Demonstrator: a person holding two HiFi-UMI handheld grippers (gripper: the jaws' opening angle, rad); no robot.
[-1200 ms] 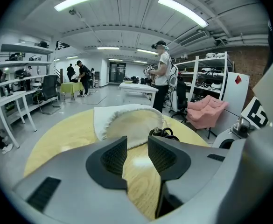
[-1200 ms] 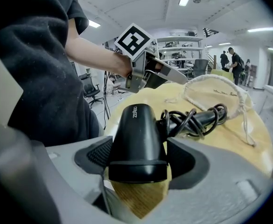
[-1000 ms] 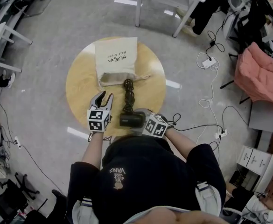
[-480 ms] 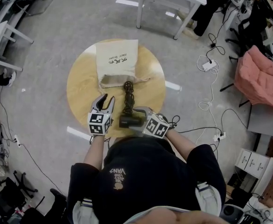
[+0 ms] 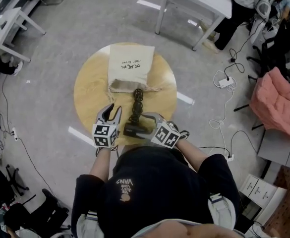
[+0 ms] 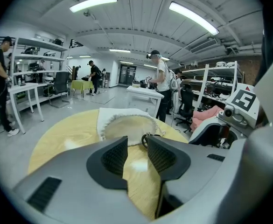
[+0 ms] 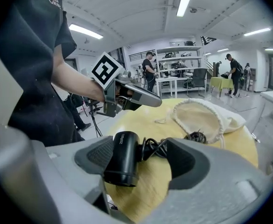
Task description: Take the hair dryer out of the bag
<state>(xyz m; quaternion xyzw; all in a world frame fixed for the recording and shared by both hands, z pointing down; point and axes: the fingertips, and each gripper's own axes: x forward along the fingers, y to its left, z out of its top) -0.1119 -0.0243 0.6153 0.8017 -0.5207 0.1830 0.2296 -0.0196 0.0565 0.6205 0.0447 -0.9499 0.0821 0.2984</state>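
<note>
A: One round table (image 5: pixel 90 90). What's on it?
B: Cloth bag (image 5: pixel 130 66) lies at its far side. Hair dryer (image 5: pixel 136 129) is out, over the table's near edge, clamped between the right gripper (image 7: pixel 141 157) jaws. Left gripper (image 6: pixel 137 155) hangs beside it, jaws apart, empty.

Left gripper (image 5: pixel 112 109) sits out front, nosing toward 12 o'clock and tipped down, jaws wide apart with nothing between the pads. Its cube (image 5: pixel 104 135) faces up, and the left forearm (image 5: pixel 101 160) runs straight back toward 6 o'clock. At its 3 o'clock, just beside it, is the right gripper (image 7: pixel 143 149), aimed toward 9 o'clock across the body and clamped on the dryer (image 7: pixel 122 160). The right forearm (image 5: pixel 195 151) is bare and angles back toward 4 o'clock.
</note>
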